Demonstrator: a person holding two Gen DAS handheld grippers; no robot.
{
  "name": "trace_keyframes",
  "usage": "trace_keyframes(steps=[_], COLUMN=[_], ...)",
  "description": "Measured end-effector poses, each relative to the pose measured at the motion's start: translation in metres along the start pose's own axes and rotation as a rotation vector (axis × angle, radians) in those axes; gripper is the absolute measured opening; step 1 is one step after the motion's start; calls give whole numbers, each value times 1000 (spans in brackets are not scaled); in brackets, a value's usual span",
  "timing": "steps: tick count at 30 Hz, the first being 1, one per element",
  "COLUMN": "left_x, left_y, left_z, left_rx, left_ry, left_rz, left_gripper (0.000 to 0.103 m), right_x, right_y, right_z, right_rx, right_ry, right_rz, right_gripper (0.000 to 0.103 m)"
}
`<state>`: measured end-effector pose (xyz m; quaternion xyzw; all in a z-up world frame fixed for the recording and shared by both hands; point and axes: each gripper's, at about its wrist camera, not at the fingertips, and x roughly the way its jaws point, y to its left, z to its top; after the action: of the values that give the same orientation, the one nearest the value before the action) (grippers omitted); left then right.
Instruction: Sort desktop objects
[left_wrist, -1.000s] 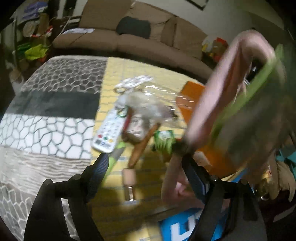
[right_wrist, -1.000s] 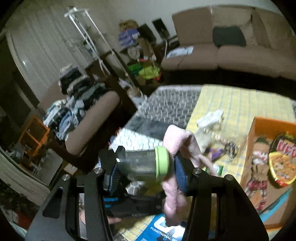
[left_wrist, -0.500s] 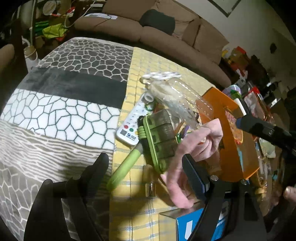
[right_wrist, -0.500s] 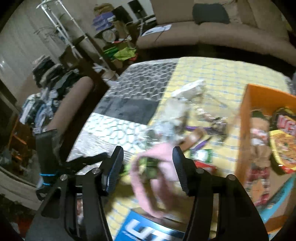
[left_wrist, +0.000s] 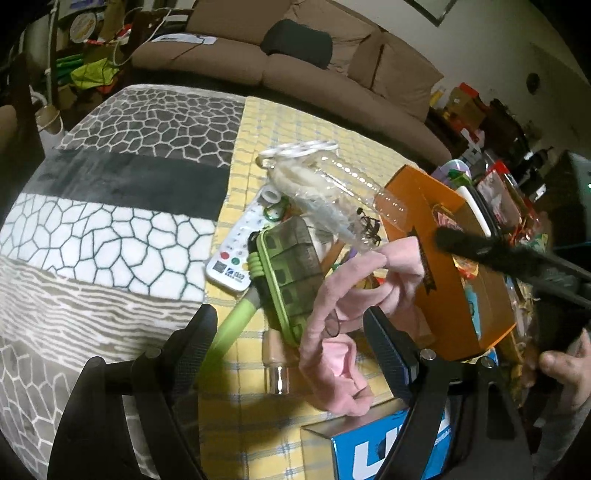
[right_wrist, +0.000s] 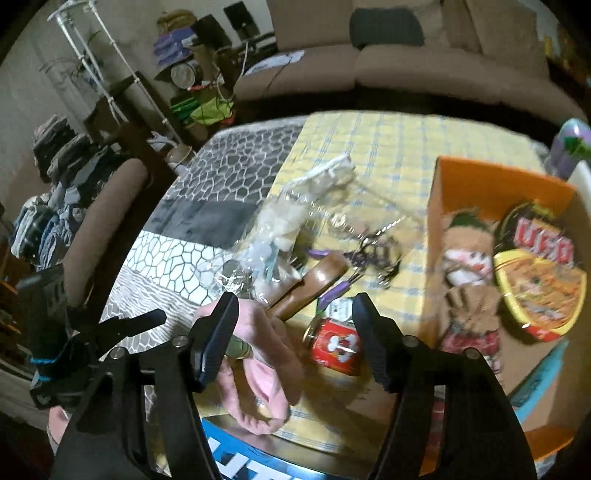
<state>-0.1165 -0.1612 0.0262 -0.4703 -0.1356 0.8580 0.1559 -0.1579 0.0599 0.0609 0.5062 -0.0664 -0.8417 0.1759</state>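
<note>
A green pill case (left_wrist: 291, 273) lies on the yellow checked cloth (left_wrist: 295, 133) with a pink fabric headband (left_wrist: 343, 317) draped beside and over it. My left gripper (left_wrist: 290, 319) hovers just above them, open, touching nothing. One finger of the right gripper (left_wrist: 476, 254) reaches in from the right above the pink band. In the right wrist view my right gripper (right_wrist: 297, 304) stands open; the pink headband (right_wrist: 258, 365) lies loose by its left finger, and its pads press on nothing. A red packet (right_wrist: 336, 345) sits on the table below the gap.
An orange box (right_wrist: 498, 173) at the right holds a noodle bowl (right_wrist: 539, 273) and a plush doll (right_wrist: 465, 266). A white remote (left_wrist: 236, 254), green stick (left_wrist: 232, 328), clear plastic bag (left_wrist: 325, 192), brown tube (right_wrist: 310, 288) and blue box (left_wrist: 388, 450) crowd the table. A sofa stands behind.
The right gripper came down with the green case and pink headband, opened and let them go onto the table. The left gripper stayed open and barely moved.
</note>
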Motion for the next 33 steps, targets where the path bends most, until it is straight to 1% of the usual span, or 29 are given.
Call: trace_keyframes(steps=[2, 4, 5, 6, 9, 10, 11, 13, 15, 16, 18, 20, 22, 24, 25, 26, 27, 28, 29, 30, 31, 32, 33], left_x=[1, 3, 5, 7, 8, 5, 2, -8, -13, -15, -14, -10, -3, 2, 4, 5, 7, 8, 8, 8, 8, 8, 8], left_y=[-4, -7, -8, -8, 0, 7, 13, 29, 38, 42, 44, 43, 37, 32, 28, 26, 23, 21, 20, 19, 18, 17, 17], left_z=[1, 0, 0, 0, 1, 3, 4, 8, 9, 9, 9, 7, 5, 4, 3, 3, 3, 3, 3, 3, 4, 4, 4], left_rx=[8, 17, 17, 13, -19, -47, -67, -128, -156, -164, -170, -164, -143, -121, -108, -98, -89, -84, -83, -82, -82, -82, -83], left_ry=[-2, 2, 10, 20, 35, 29, 21, -7, -22, -24, -21, -8, 9, 22, 28, 33, 36, 39, 39, 39, 37, 36, 36], left_rz=[0, 11, 16, 19, 39, 38, 34, 24, 20, 25, 33, 32, 34, 37, 40, 44, 47, 44, 40, 37, 37, 39, 41], left_gripper=[84, 84, 84, 84, 84, 84, 84, 84, 85, 85, 85, 85, 85, 85, 85, 85, 85, 85, 85, 85, 85, 85, 85], right_x=[17, 33, 42, 47, 62, 67, 70, 74, 74, 70, 59, 44, 41, 47, 51, 54, 56, 60, 62, 66, 69, 73, 76], right_y=[-3, -8, -10, -11, -3, 4, 13, 31, 44, 49, 50, 42, 28, 17, 10, 5, -1, -9, -18, -22, -24, -24, -24], right_z=[-1, -1, -1, -3, -13, -18, -25, -40, -53, -57, -56, -41, -27, -16, -10, -5, 0, 4, 7, 9, 10, 12, 12], right_rx=[12, 41, 61, 70, 80, 61, 31, -52, -102, -120, -133, -126, -86, -57, -29, 1, 39, 125, 188, 253, 286, 306, 309], right_ry=[35, 55, 68, 77, 119, 149, 179, 237, 271, 267, 211, 119, 87, 84, 84, 82, 78, 70, 62, 50, 41, 35, 32], right_rz=[-26, -7, 20, 43, 154, 211, 236, 237, 248, 240, 183, 102, 64, 32, 30, 55, 102, 192, 247, 294, 315, 323, 314], right_gripper=[57, 56, 55, 51, 49, 49, 49, 49, 49, 49, 49, 49, 50, 51, 51, 51, 51, 51, 58, 68, 71, 71, 71])
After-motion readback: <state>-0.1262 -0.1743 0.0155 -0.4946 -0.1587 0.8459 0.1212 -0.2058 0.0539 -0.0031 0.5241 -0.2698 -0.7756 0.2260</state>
